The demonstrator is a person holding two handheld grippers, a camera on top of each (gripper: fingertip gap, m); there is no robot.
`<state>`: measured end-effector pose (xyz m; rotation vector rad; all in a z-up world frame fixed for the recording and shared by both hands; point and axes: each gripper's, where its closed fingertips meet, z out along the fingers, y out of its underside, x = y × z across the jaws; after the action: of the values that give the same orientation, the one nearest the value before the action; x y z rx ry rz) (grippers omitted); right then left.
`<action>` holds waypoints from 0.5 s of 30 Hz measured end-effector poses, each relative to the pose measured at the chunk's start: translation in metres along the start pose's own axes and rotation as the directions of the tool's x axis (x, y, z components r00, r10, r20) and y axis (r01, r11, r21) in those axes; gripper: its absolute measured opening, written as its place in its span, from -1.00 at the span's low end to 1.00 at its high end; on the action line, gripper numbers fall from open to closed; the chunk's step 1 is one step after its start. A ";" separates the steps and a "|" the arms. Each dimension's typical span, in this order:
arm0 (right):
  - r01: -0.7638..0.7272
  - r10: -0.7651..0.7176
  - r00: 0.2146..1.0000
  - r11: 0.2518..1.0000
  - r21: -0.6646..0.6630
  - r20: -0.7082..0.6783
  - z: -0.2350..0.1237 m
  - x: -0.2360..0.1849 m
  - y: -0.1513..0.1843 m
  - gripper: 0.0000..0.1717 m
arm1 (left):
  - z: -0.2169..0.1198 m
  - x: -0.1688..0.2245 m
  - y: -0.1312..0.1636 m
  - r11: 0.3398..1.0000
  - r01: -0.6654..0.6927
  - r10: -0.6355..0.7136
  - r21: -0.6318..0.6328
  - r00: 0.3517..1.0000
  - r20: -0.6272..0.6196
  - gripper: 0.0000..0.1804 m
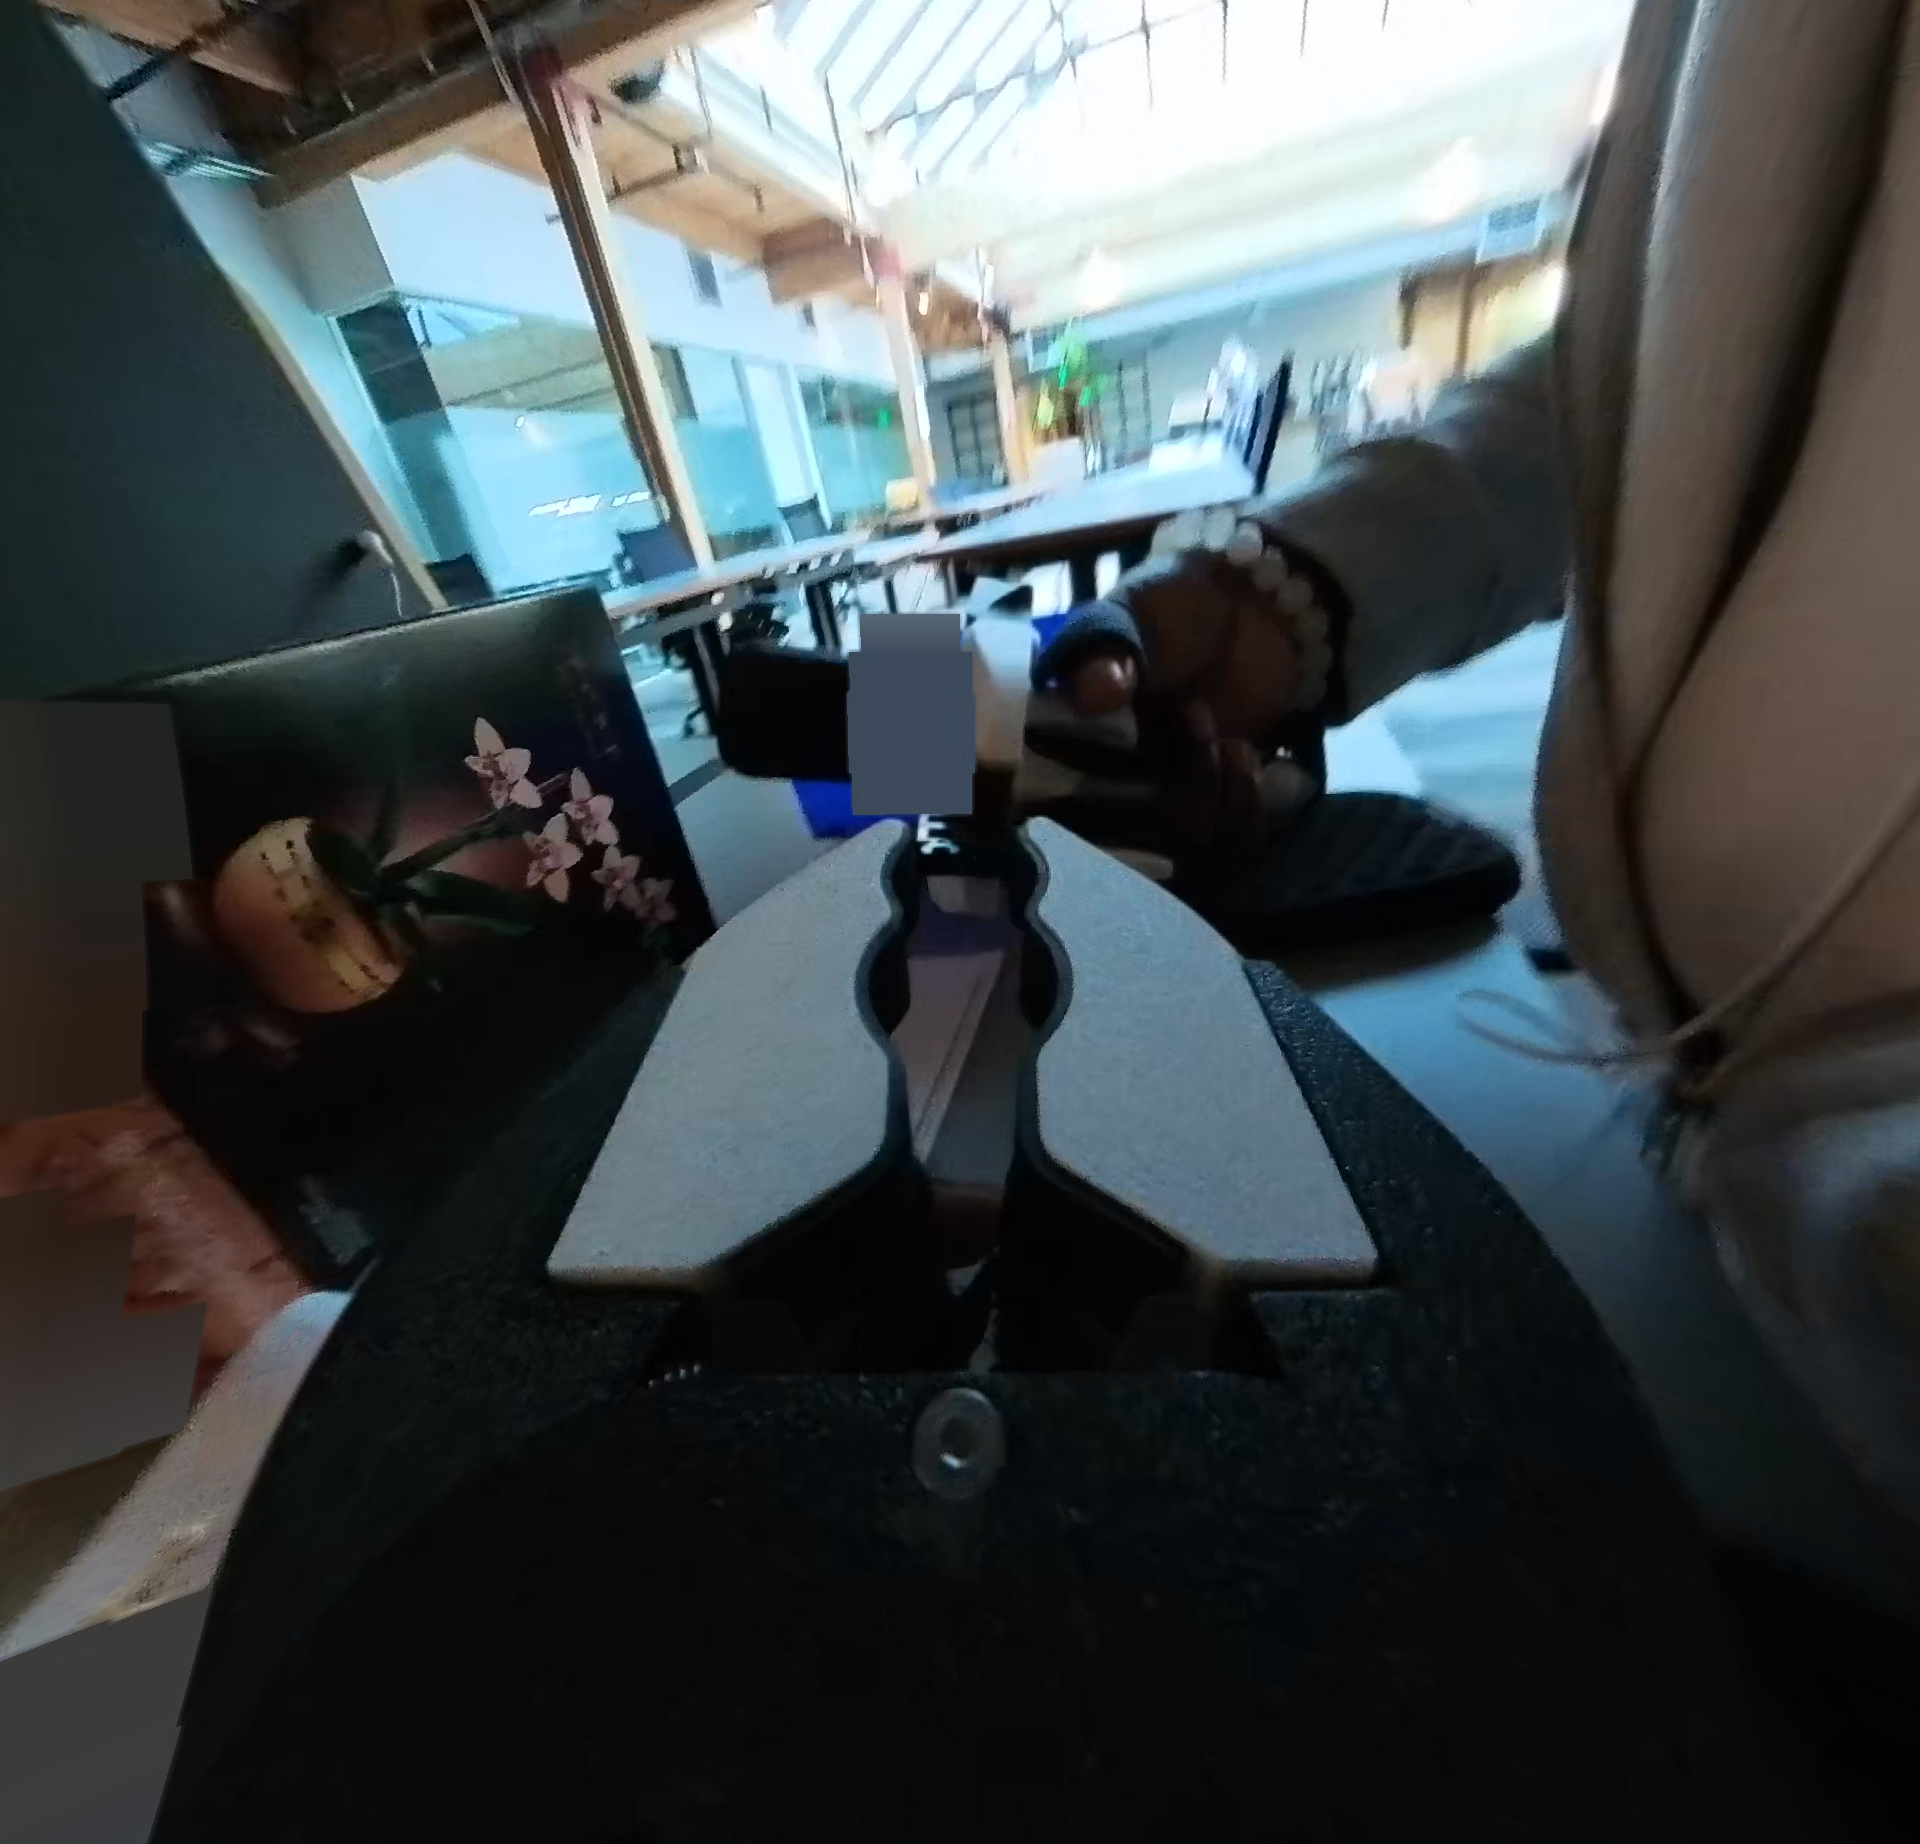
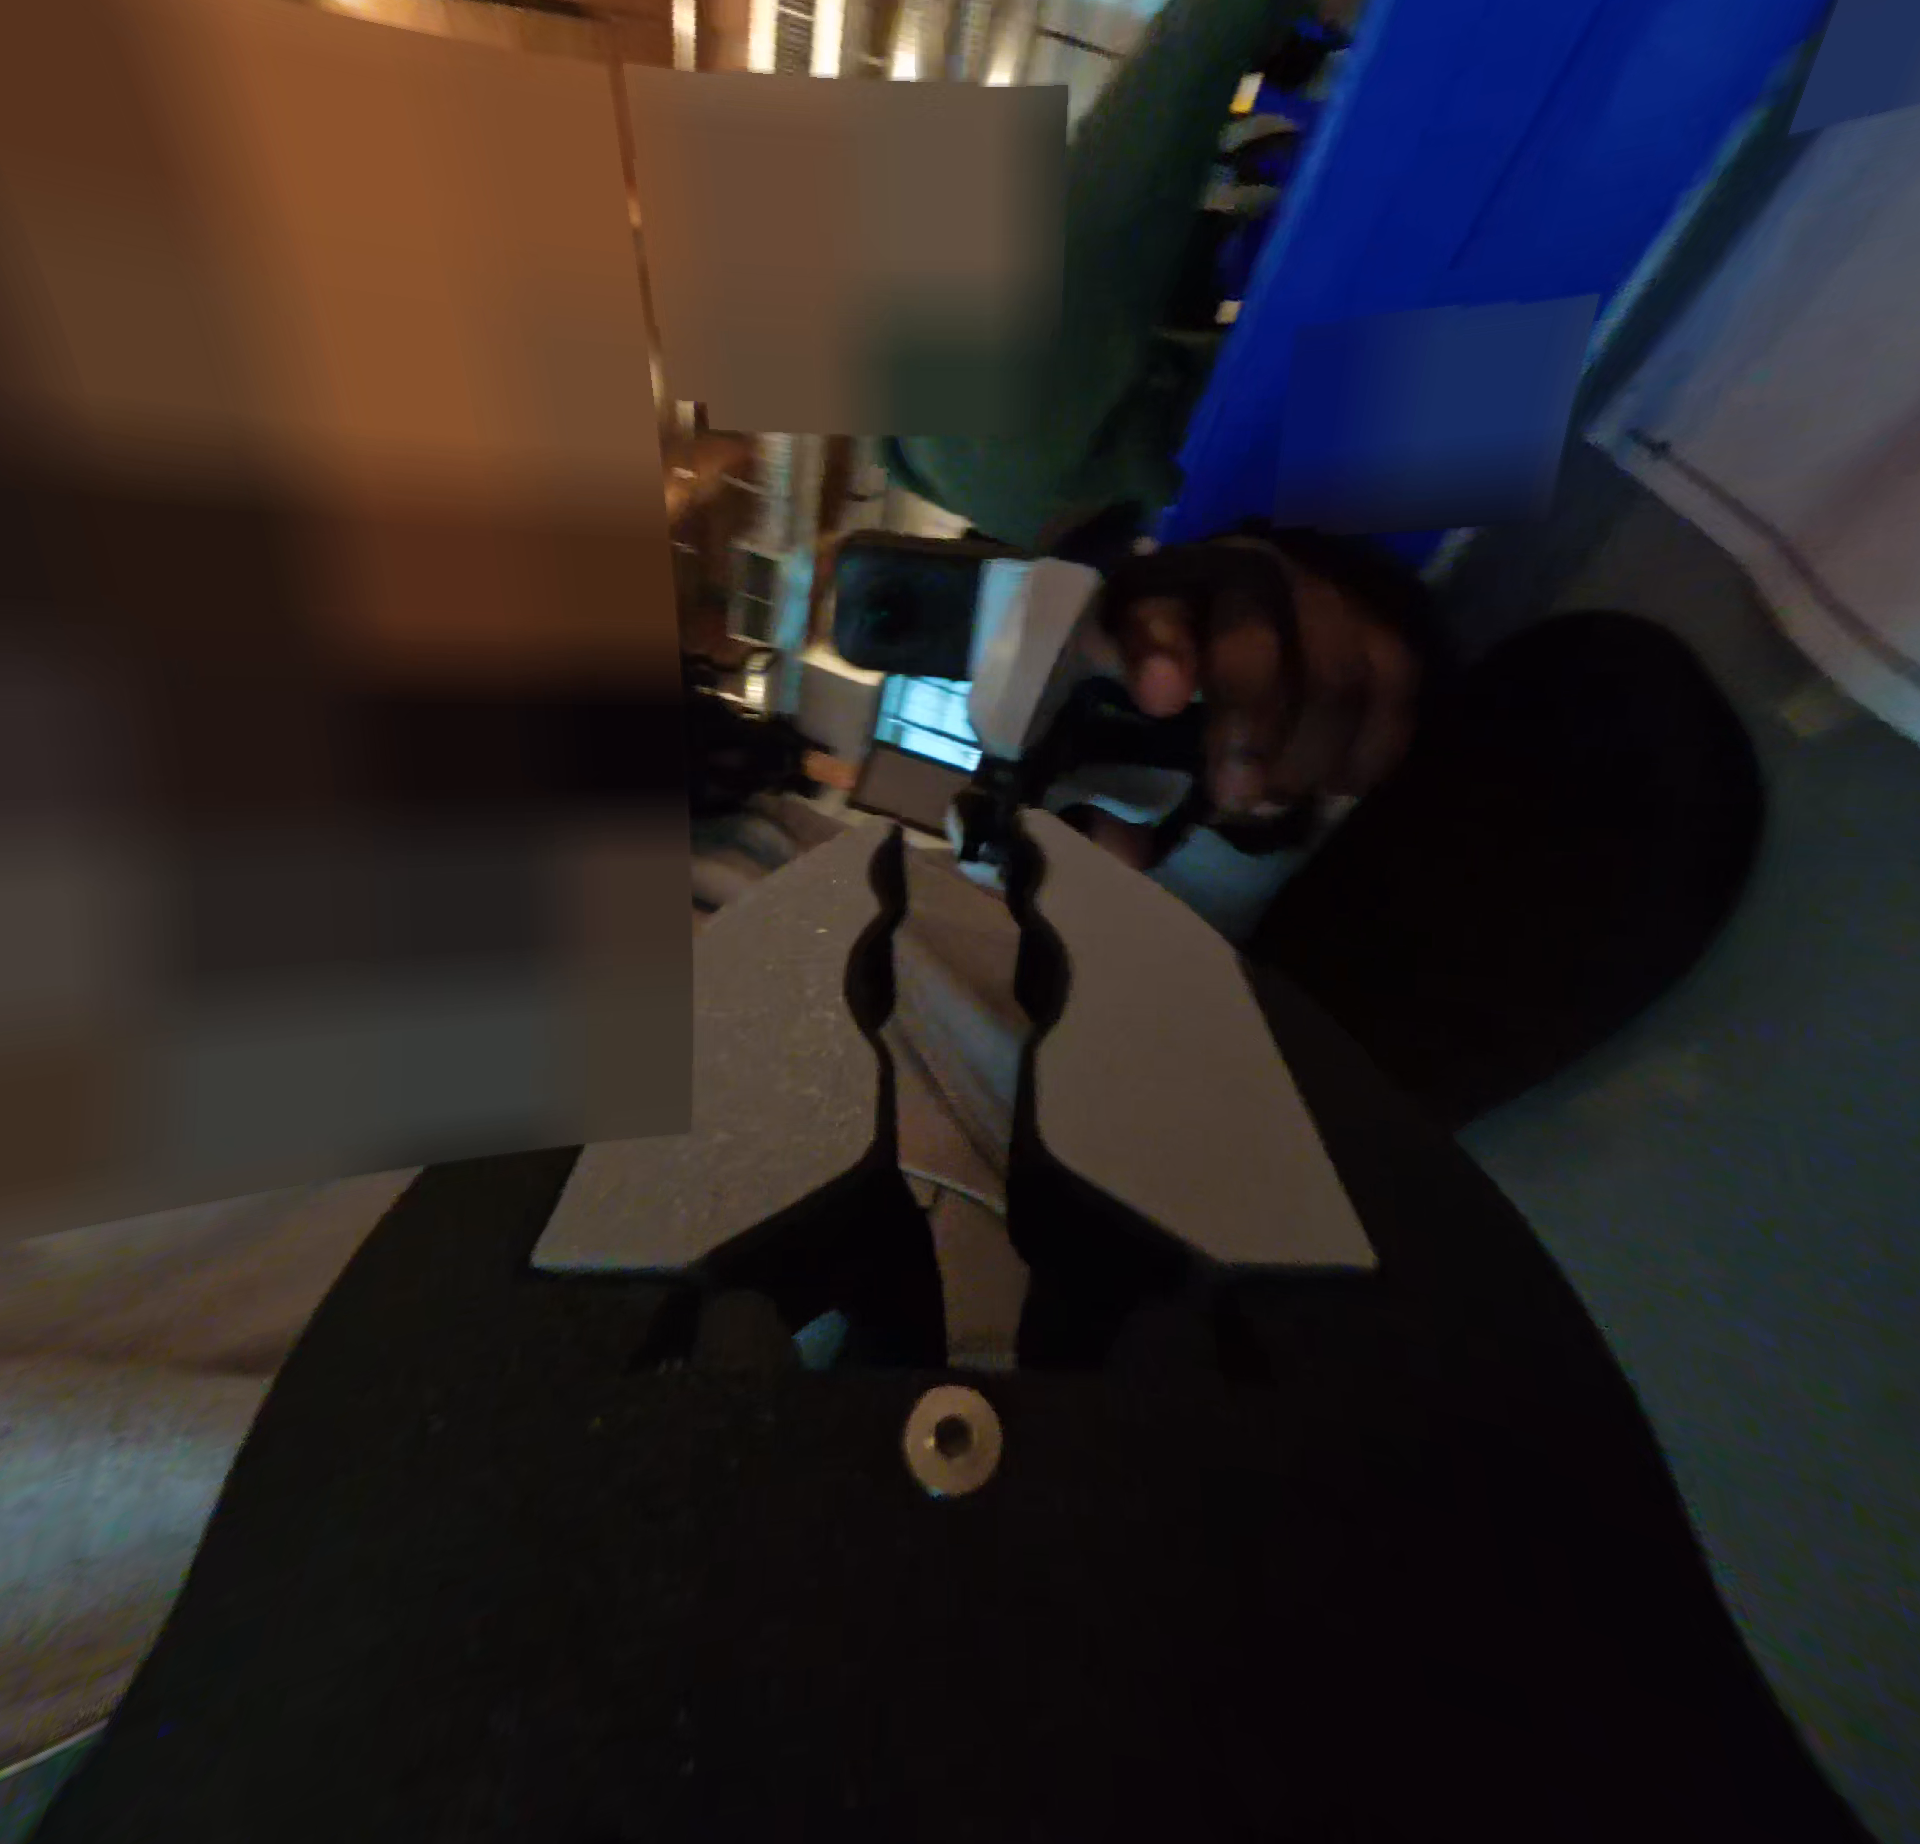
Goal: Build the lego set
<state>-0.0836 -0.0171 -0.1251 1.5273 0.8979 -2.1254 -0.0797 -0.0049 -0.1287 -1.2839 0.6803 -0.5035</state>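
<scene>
In the left wrist view my left gripper stands slightly open, with a narrow gap between its grey fingers. I see nothing pressed between the pads. Just beyond the tips a hand with a bead bracelet holds the right gripper, which points back at me. In the right wrist view my right gripper is also slightly open and holds nothing. Ahead of it a hand holds the left gripper with its black camera. The two grippers face each other closely.
A dark box with an orchid picture stands at the left. A black mesh object lies at the right, also dark in the right wrist view. A person's beige clothing fills the right side. Blue cloth hangs behind. Left and right tips are no more than a few centimetres apart.
</scene>
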 end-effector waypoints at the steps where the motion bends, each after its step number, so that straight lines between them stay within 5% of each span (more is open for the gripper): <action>1: 0.000 0.000 1.000 1.000 -0.004 0.010 0.001 -0.001 0.001 -0.76 | -0.001 -0.001 -0.002 1.000 0.019 -0.019 0.019 1.000 0.000 -0.83; 7: 0.045 -0.044 0.999 0.998 0.047 -0.012 0.008 0.002 -0.006 -0.79 | 0.002 0.000 0.000 1.000 -0.022 0.022 0.003 1.000 0.011 -0.82; 15: 0.168 -0.178 0.973 0.983 -0.078 -0.145 0.002 0.023 0.003 -0.96 | 0.003 0.006 0.013 0.991 -0.103 0.104 -0.092 0.994 0.016 -0.79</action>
<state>-0.0910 -0.0187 -0.1471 1.6480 1.1814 -2.0949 -0.0737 -0.0035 -0.1422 -1.3294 0.7551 -0.3773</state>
